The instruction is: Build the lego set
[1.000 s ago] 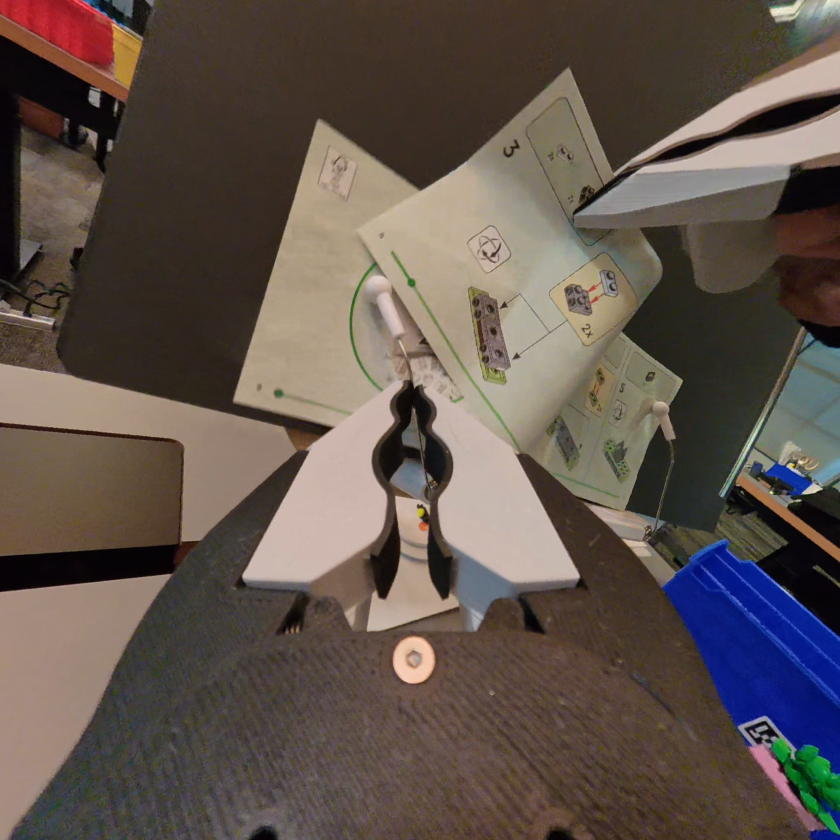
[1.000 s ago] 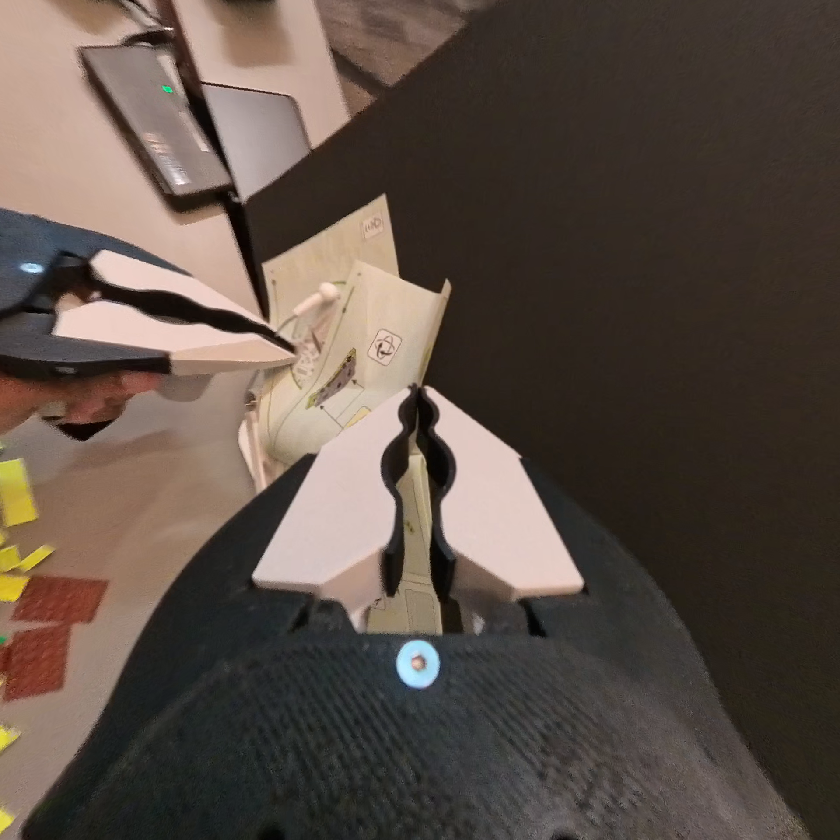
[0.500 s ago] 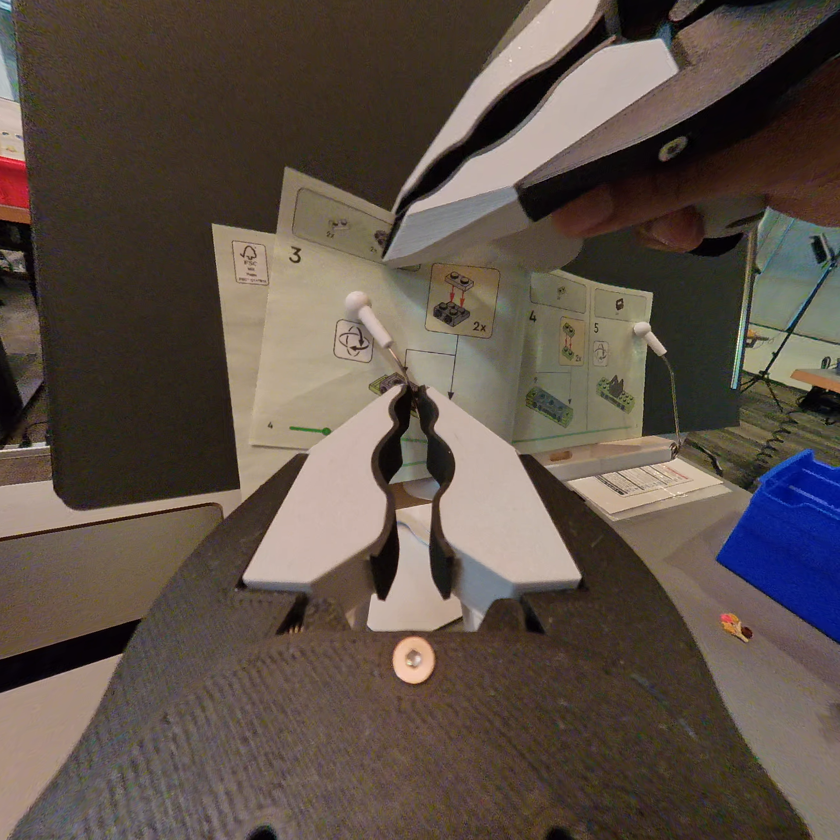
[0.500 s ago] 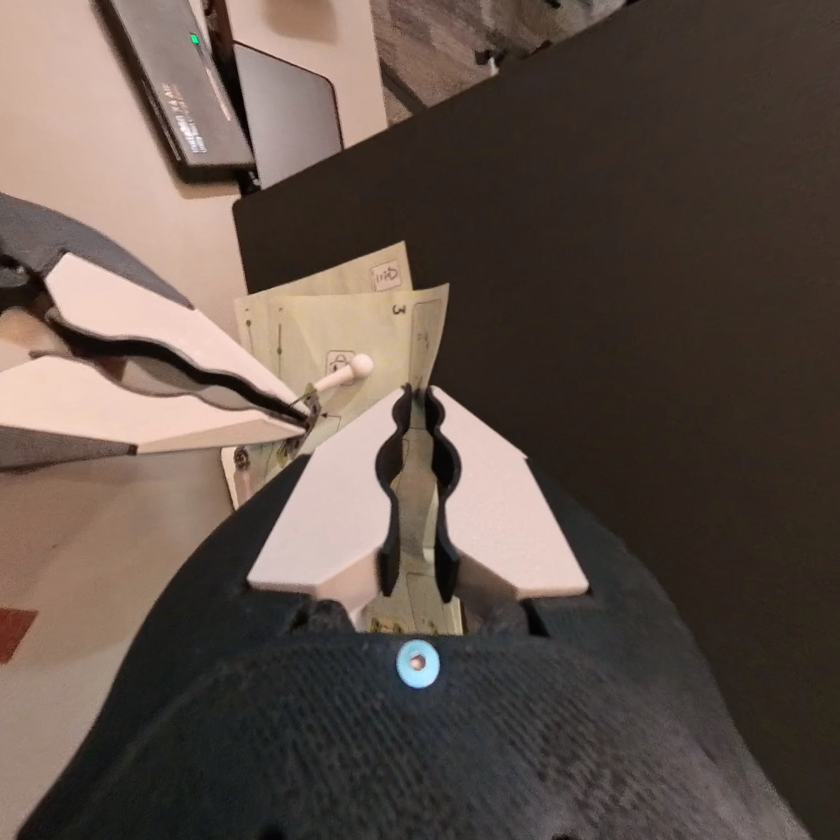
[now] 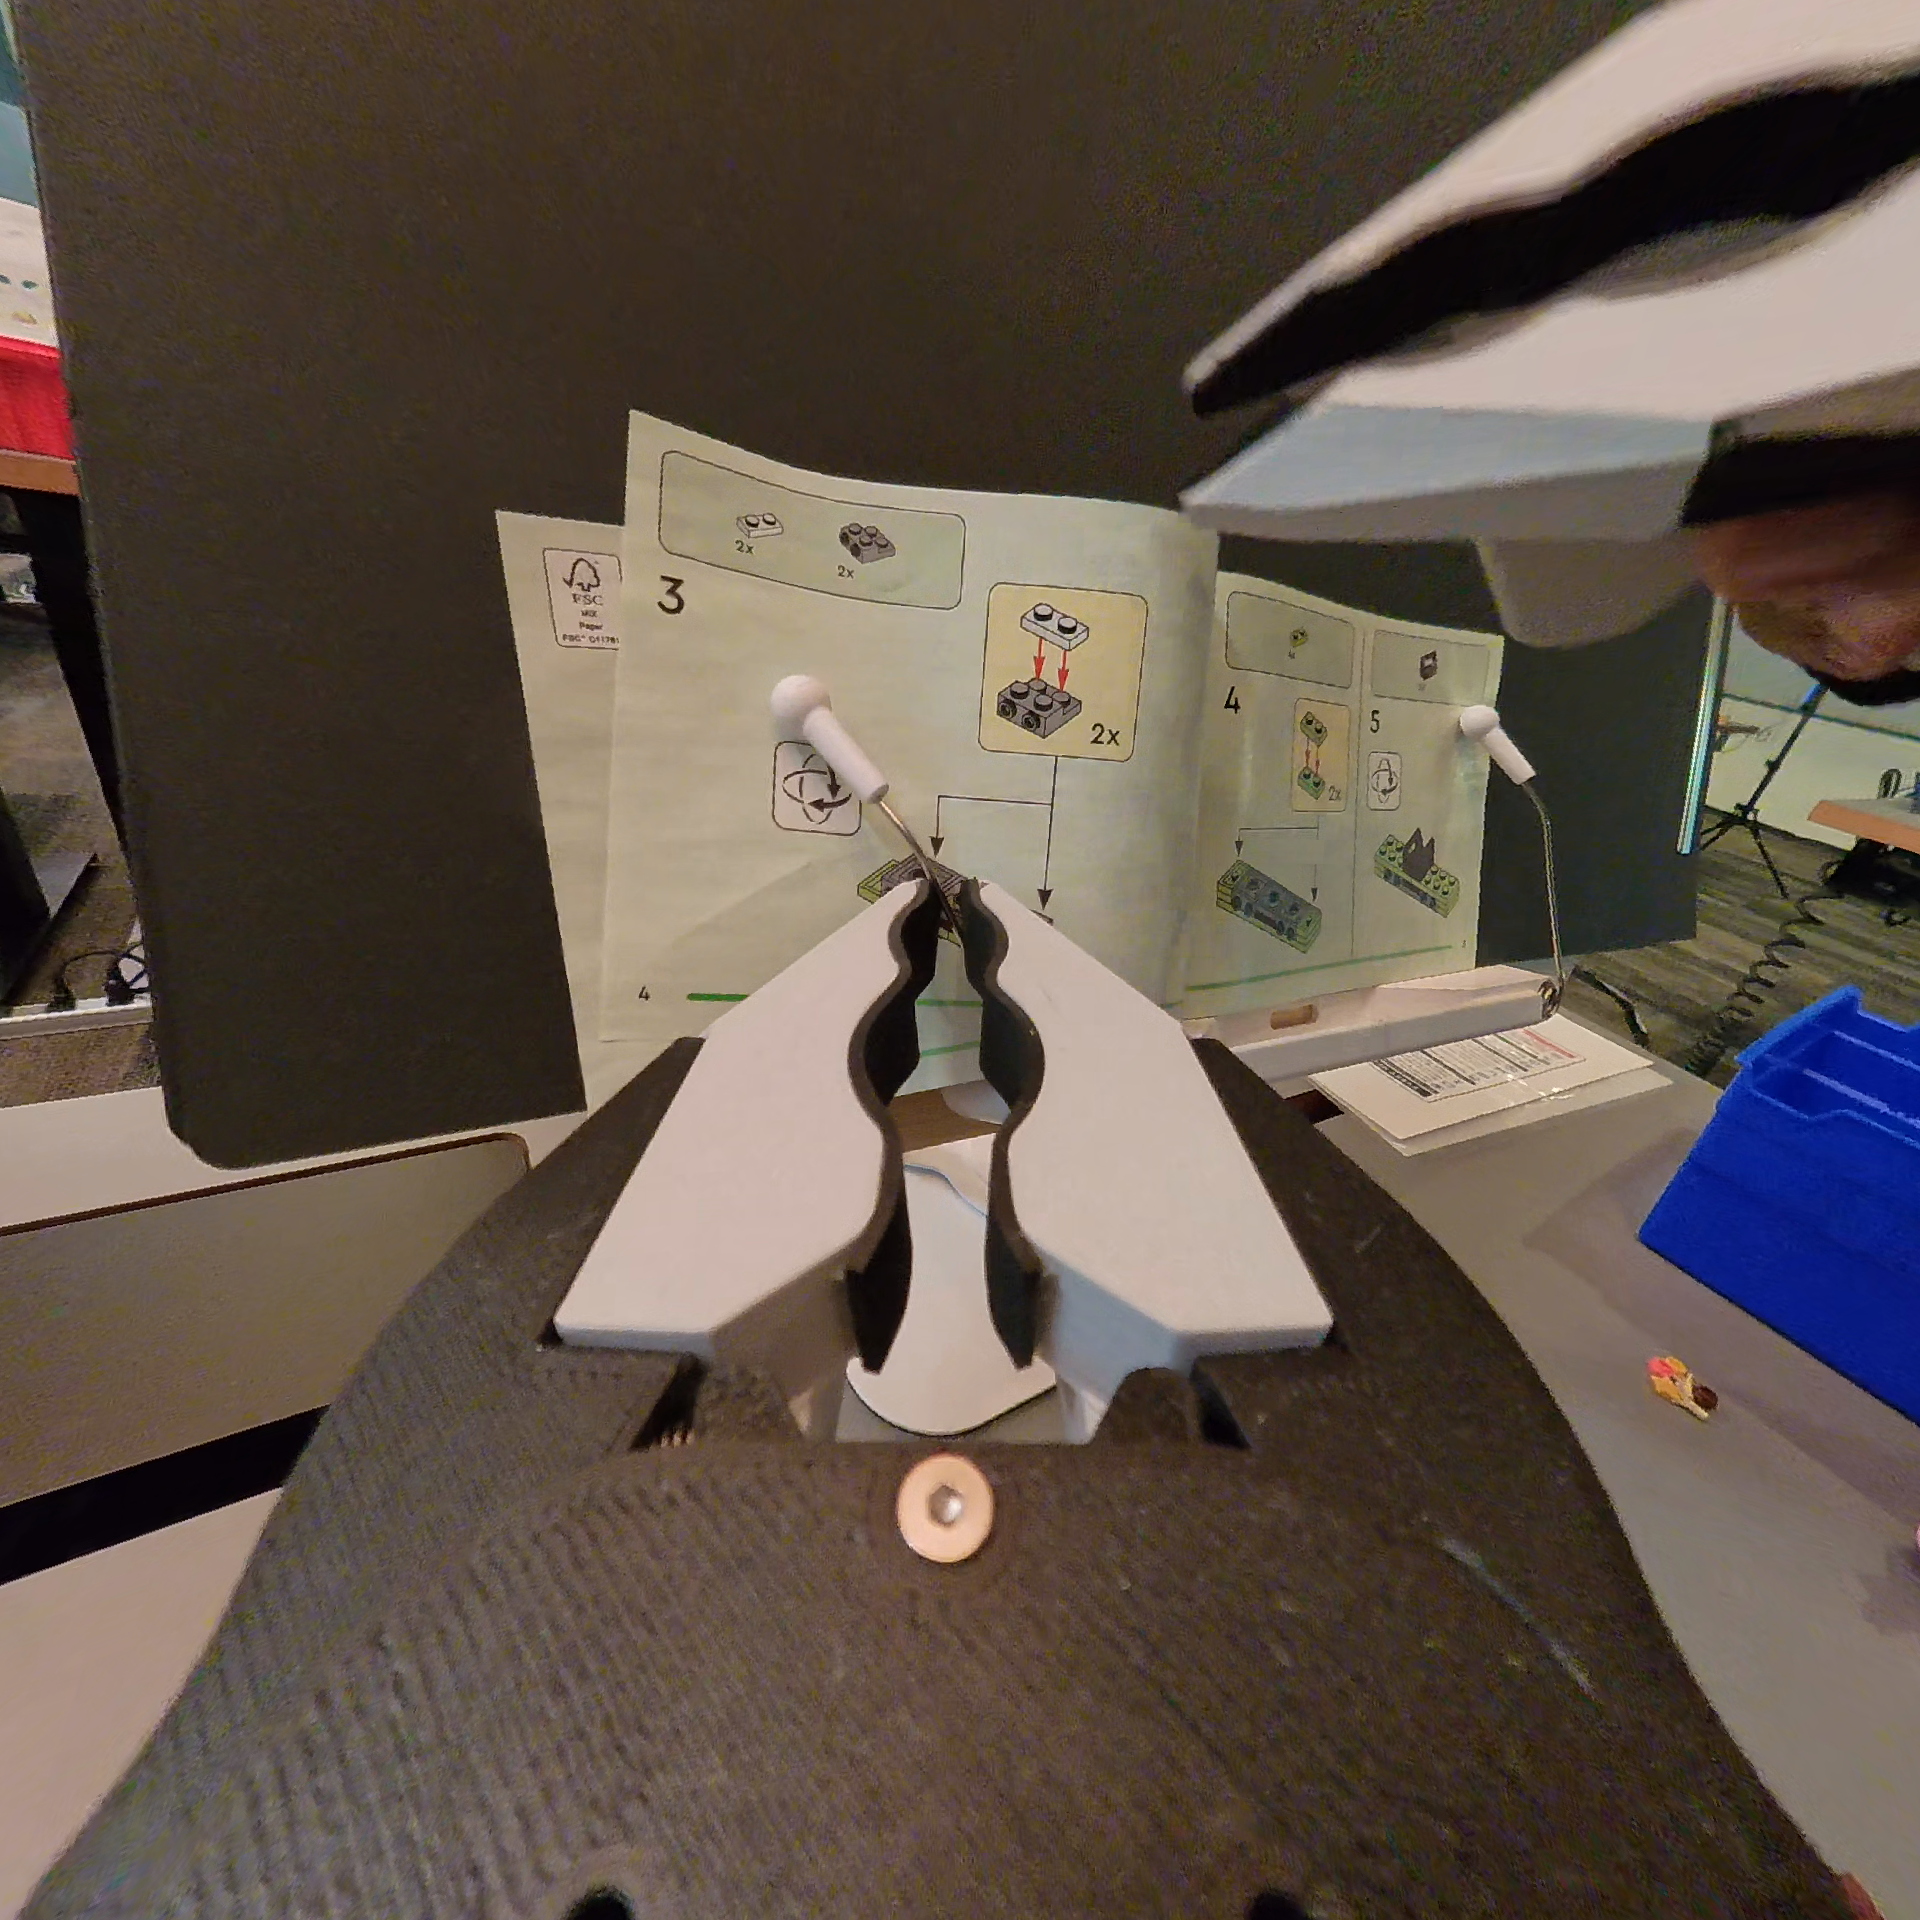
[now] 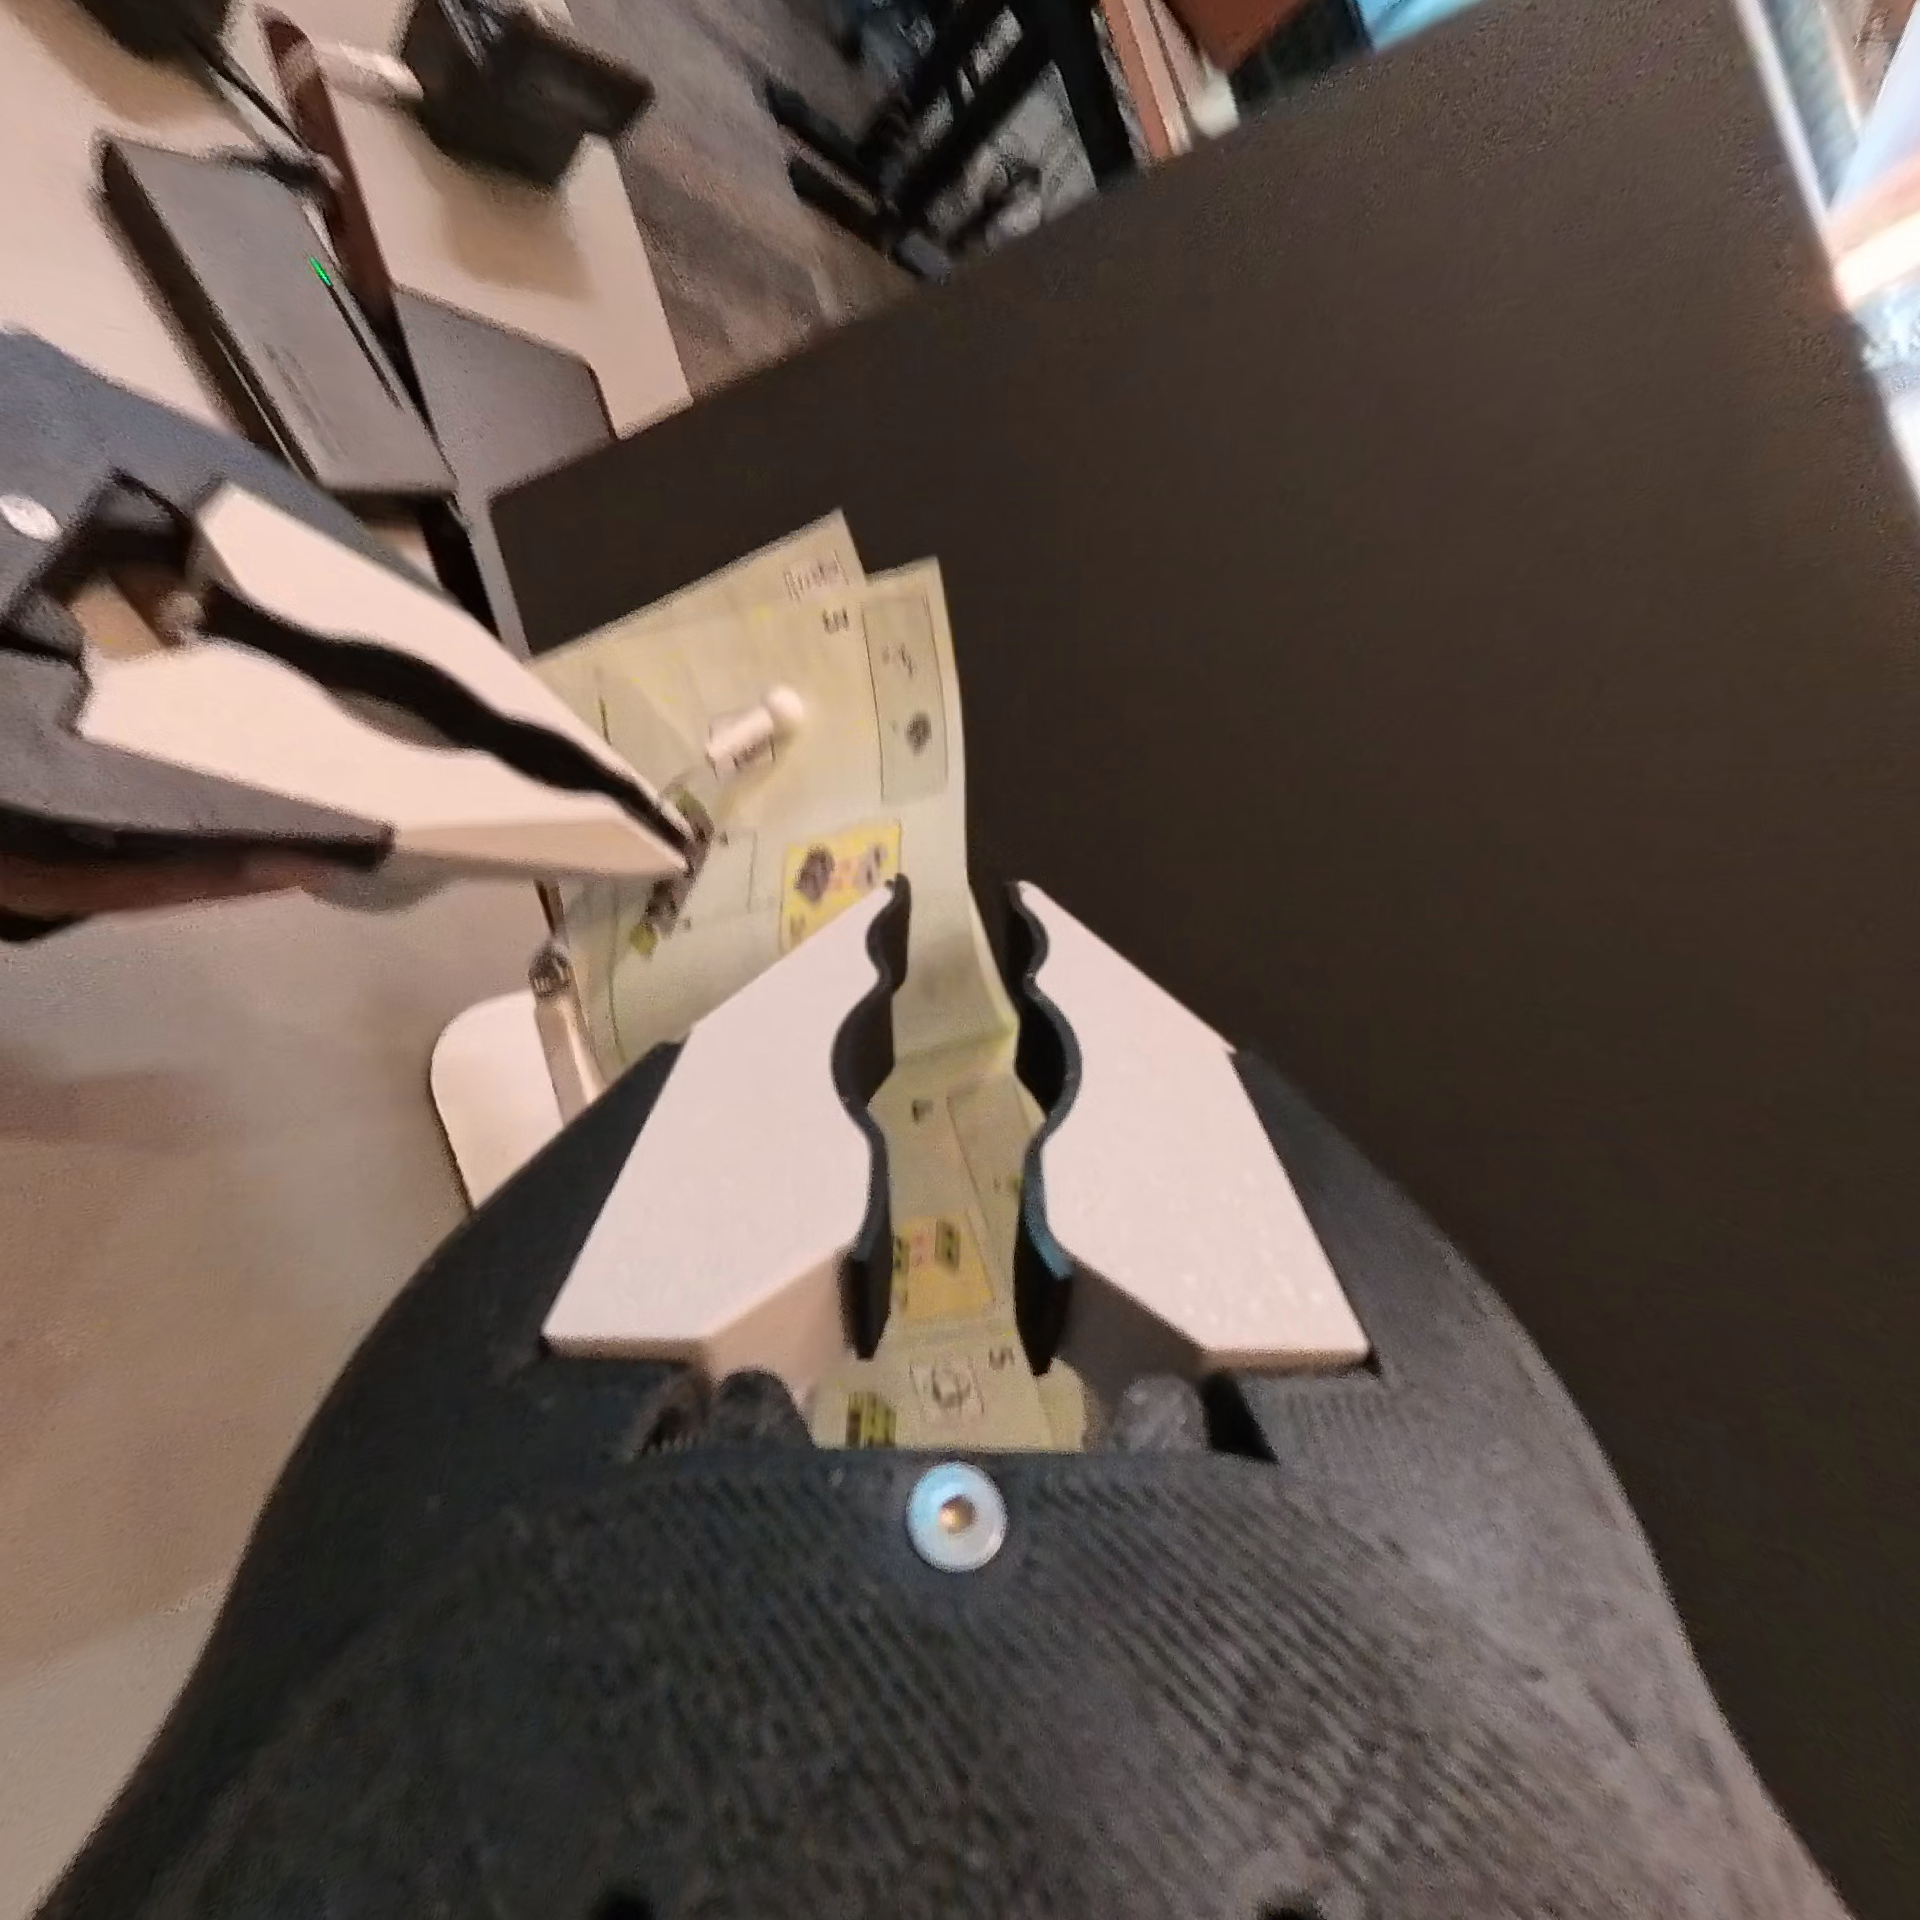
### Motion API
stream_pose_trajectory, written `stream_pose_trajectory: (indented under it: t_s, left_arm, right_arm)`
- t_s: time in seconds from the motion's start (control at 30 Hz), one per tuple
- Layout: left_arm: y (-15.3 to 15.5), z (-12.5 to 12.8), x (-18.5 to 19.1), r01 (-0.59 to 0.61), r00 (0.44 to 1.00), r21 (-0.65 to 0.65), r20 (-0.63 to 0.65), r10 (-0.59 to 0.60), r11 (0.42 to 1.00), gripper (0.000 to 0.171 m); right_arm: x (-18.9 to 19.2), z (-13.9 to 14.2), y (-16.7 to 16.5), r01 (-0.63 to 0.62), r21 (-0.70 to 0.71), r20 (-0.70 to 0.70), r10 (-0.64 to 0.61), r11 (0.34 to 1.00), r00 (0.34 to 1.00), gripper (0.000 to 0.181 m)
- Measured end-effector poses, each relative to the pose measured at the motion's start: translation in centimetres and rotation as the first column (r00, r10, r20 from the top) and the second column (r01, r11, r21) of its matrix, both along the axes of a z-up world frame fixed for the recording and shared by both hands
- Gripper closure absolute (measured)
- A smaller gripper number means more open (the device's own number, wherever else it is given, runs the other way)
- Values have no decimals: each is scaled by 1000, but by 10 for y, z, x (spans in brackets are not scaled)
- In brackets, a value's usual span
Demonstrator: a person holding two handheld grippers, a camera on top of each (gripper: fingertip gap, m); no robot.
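Note:
The pale green instruction booklet (image 5: 935, 727) stands open on a white book stand (image 5: 1382, 1013) against a black board. My left gripper (image 5: 943, 906) is shut on the thin wire of the stand's left white-tipped page holder (image 5: 826, 727), low in front of the open page. It also shows in the right wrist view (image 6: 681, 842), pinching that wire. My right gripper (image 6: 961, 891) is open, its fingers either side of the page's upper edge without gripping it. In the left wrist view it (image 5: 1195, 436) hovers above the booklet's top right.
The stand's second white-tipped holder (image 5: 1496, 743) rests on the right-hand page. A blue bin (image 5: 1818, 1174), a small loose piece (image 5: 1681, 1387) and a bagged paper sheet (image 5: 1475, 1070) lie right of the stand. The black board (image 5: 727, 260) stands behind it. A dark flat device (image 6: 260, 312) lies far left. From my left tips it is roughly 30 cm to the dark flat device (image 6: 260, 312); from my right, 40 cm.
My right gripper has opened and let go of the page it pinched. The turned page now lies flat on the stand. My left gripper still holds the wire.

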State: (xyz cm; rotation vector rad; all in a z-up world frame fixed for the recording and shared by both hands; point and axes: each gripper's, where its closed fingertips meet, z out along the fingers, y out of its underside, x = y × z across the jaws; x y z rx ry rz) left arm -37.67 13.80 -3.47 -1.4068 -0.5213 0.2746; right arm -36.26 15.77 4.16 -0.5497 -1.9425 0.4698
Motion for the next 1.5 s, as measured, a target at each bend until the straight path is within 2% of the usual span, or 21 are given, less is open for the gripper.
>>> stream_pose_trajectory:
  t_s: [0.07,0.17,0.33,0.5,0.6,0.7,0.77,0.87,1.0,1.07,1.17,1.27,1.33,1.5]
  left_arm:
    - [-1,-1,0,5,1000,-6,9,-5,1000,171]
    - [-5,-4,0,46,998,-57,50,-43,997,170]
    - [-15,-13,1,87,994,-136,75,-77,987,168]
    - [-16,-14,3,111,991,-131,87,-100,985,169]
    - [-16,-13,2,113,991,-123,88,-102,986,169]
    - [-15,-12,1,112,991,-115,87,-102,987,169]
    - [-15,-12,1,112,991,-117,88,-102,987,169]
    - [-15,-12,1,112,991,-119,89,-102,986,170]
    - [-13,-10,1,108,991,-119,89,-98,987,170]
    - [-12,-9,1,102,992,-129,83,-92,986,170]
    - [-13,-9,2,91,994,-152,69,-81,984,170]
    - [-14,-9,3,88,995,-163,62,-79,983,170]
    - [-14,-9,3,89,995,-166,61,-80,982,170]
    - [-13,-8,2,99,994,-163,69,-89,982,171]
  right_arm:
    - [9,-9,11,41,9,19,-41,999,999,165]
    - [17,-29,9,8,-2,92,-8,1000,996,168]
    - [3,-49,4,2,29,135,-6,1000,991,168]
    - [-12,-63,-1,-12,49,141,5,999,990,169]
    - [-16,-62,-3,-30,65,99,24,997,995,174]
    - [-12,-44,-1,-38,69,-11,39,997,999,174]
    - [-3,-27,7,-28,49,-72,32,998,997,174]
    - [14,-14,29,-4,28,-92,7,1000,996,175]
    - [32,-41,49,18,102,8,-19,995,1000,170]
    - [35,-57,44,-9,168,24,5,986,1000,168]
    - [28,-70,25,-57,188,16,55,981,998,160]
    - [13,-79,23,-36,215,27,31,976,999,156]
    - [7,-76,27,-19,242,5,18,970,1000,168]
    - [10,-73,38,0,219,-3,0,976,1000,178]
